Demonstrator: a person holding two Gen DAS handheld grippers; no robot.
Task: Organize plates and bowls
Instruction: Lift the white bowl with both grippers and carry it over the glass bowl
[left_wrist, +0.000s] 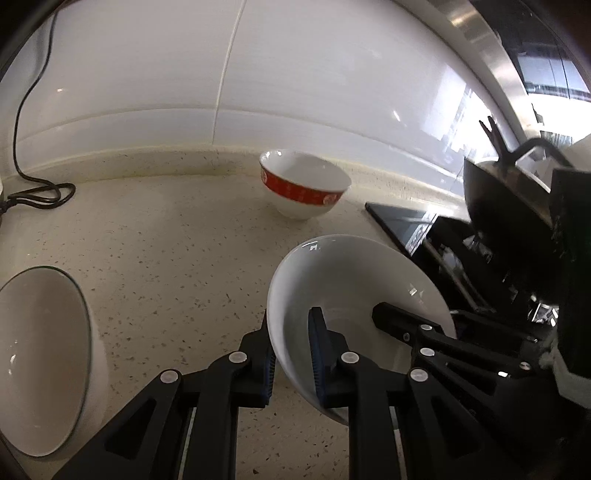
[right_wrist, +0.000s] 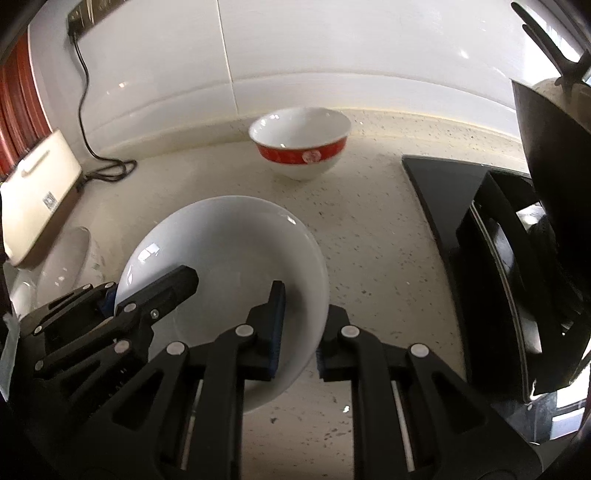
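Note:
A plain white bowl (left_wrist: 354, 277) (right_wrist: 229, 251) hangs tilted just above the speckled counter (left_wrist: 166, 258), gripped from both sides. My left gripper (left_wrist: 291, 332) is shut on its left rim, one blue pad inside the bowl and one outside. My right gripper (right_wrist: 301, 325) is shut on the opposite rim in the same way. Each wrist view also shows the other gripper's fingers (left_wrist: 399, 321) (right_wrist: 177, 284) reaching into the bowl. A red-banded bowl (left_wrist: 304, 182) (right_wrist: 299, 142) stands upright near the wall. A third white bowl with a dark rim (left_wrist: 40, 354) (right_wrist: 62, 266) sits to the left.
A black glass hob (left_wrist: 399, 221) (right_wrist: 443, 206) with a dark wok (left_wrist: 498, 192) (right_wrist: 546, 147) borders the counter on the right. A black cable (left_wrist: 40, 192) (right_wrist: 107, 170) lies coiled at the back left beside a cream box (right_wrist: 37, 192). White tiles back the counter.

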